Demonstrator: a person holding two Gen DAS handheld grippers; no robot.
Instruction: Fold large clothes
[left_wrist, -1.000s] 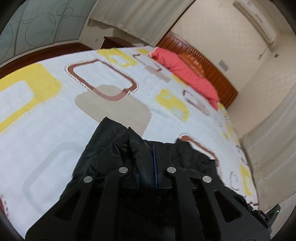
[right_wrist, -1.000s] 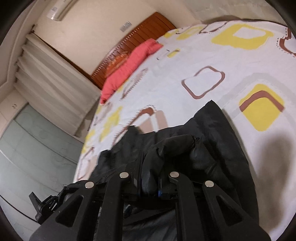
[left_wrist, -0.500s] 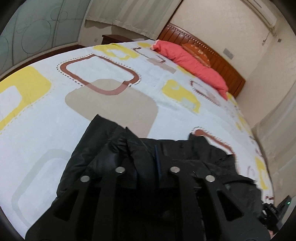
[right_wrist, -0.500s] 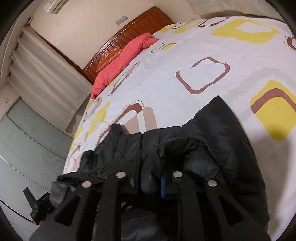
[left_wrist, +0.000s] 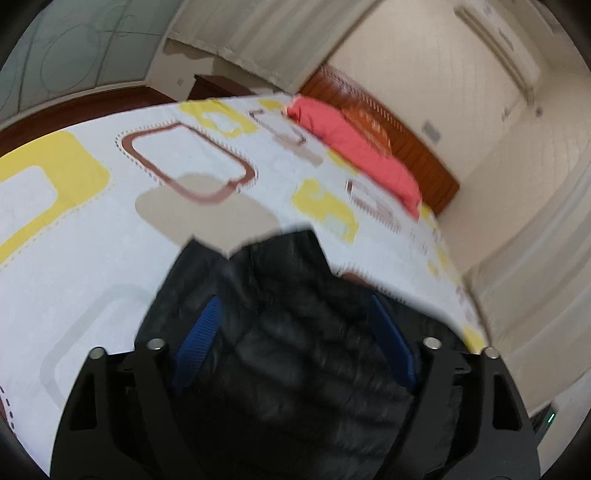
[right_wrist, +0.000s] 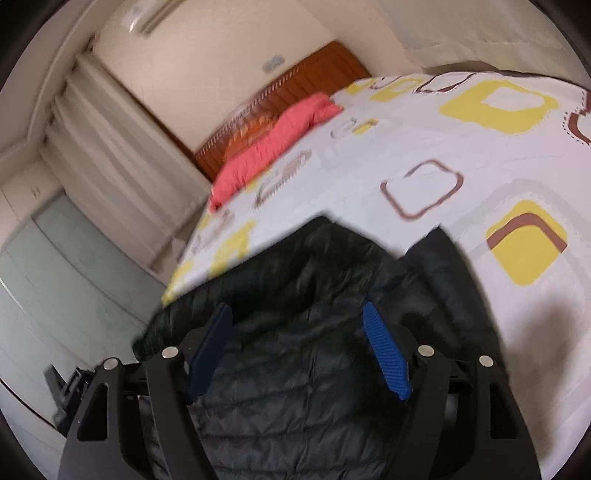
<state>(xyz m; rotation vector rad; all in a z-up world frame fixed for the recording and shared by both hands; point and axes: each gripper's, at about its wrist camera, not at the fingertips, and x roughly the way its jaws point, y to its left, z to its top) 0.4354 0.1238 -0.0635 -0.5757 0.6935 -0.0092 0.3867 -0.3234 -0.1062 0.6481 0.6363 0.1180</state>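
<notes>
A black quilted puffer jacket (left_wrist: 295, 332) lies folded on the bed, at the near edge. It also shows in the right wrist view (right_wrist: 314, 369). My left gripper (left_wrist: 291, 306) is open just above the jacket, its blue pads (left_wrist: 199, 339) spread wide with nothing between them. My right gripper (right_wrist: 297, 314) is open too, its blue pads (right_wrist: 386, 354) wide apart over the jacket. Neither gripper holds any fabric.
The bed sheet (left_wrist: 110, 229) is white with yellow and brown squares. A red pillow (left_wrist: 354, 147) lies by the wooden headboard (left_wrist: 413, 147). Curtains (right_wrist: 110, 155) and glass wardrobe doors (right_wrist: 55, 277) stand beside the bed.
Both grippers were shut on folds of the jacket and have opened, letting it drop onto the bed. Both views have tilted and blurred with motion.
</notes>
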